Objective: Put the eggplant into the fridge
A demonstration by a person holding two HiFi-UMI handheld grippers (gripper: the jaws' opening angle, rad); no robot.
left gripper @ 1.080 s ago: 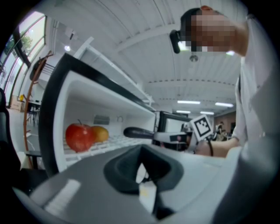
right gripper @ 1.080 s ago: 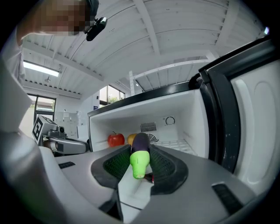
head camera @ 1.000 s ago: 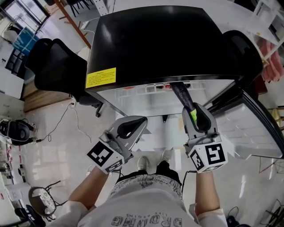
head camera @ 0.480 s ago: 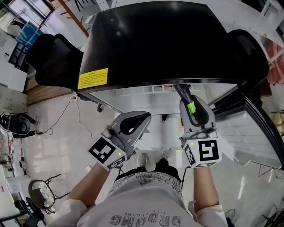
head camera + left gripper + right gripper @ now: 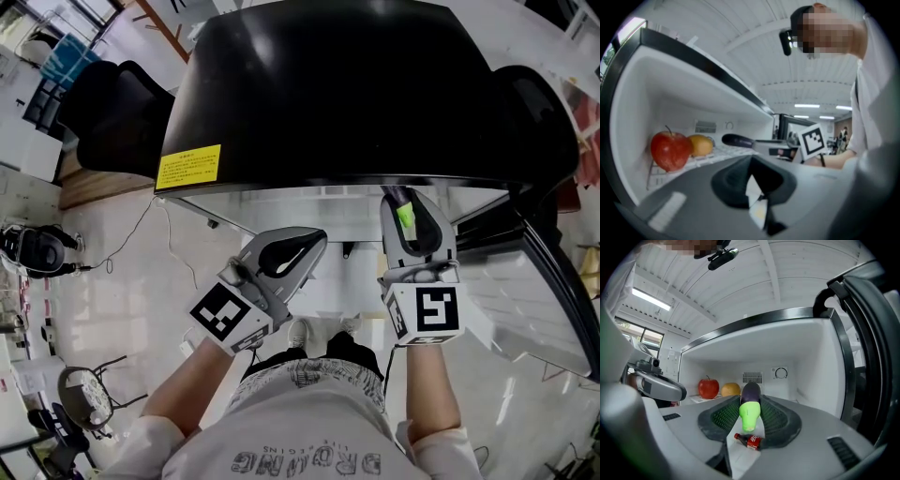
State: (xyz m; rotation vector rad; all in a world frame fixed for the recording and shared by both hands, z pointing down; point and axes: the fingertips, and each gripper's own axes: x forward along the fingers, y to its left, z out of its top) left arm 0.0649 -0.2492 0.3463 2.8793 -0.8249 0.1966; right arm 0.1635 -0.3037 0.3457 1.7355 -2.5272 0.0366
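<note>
Pinching the purple, green-stemmed eggplant (image 5: 750, 417) inside the black, white-lined fridge (image 5: 813, 357), right gripper (image 5: 751, 398) is needing a shelf release next; left gripper (image 5: 751, 159) is probably sitting closed.

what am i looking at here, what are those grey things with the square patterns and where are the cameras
There is no robot here. A person holds a hand-held gripper in each hand, and the patterned cubes are part of the grippers. One picture comes from a camera on the person's head, looking down at a black fridge with its door open. The other two cameras ride on the grippers and look along their jaws. The right gripper is shut on a purple eggplant, pointed into the fridge. The left gripper is shut and empty. On the fridge's wire shelf sit a red apple and a yellowish fruit.
</note>
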